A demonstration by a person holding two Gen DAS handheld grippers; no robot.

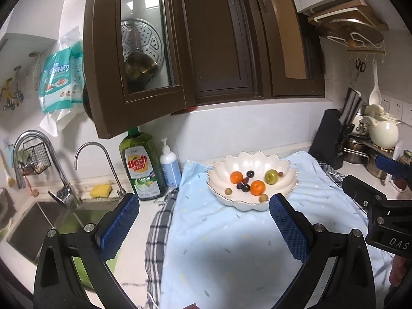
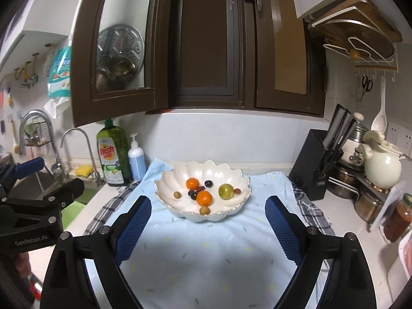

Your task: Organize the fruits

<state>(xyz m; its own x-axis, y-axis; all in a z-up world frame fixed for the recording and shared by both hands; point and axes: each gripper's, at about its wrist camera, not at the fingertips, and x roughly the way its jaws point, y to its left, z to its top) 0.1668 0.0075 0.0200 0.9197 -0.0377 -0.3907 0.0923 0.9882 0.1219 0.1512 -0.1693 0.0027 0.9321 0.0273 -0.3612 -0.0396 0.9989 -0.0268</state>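
Observation:
A white scalloped bowl stands on a light blue cloth at the back of the counter. In it lie two oranges, a green apple, dark grapes and small brown fruits. My left gripper is open, well short of the bowl, with nothing between its blue pads. My right gripper is open too, its pads flanking the bowl's near rim from a distance. Each gripper shows at the other view's edge.
A sink with taps is at the left, with a dish soap bottle and a pump bottle beside it. A knife block, pots and a cream jug crowd the right. Brown cabinets hang overhead.

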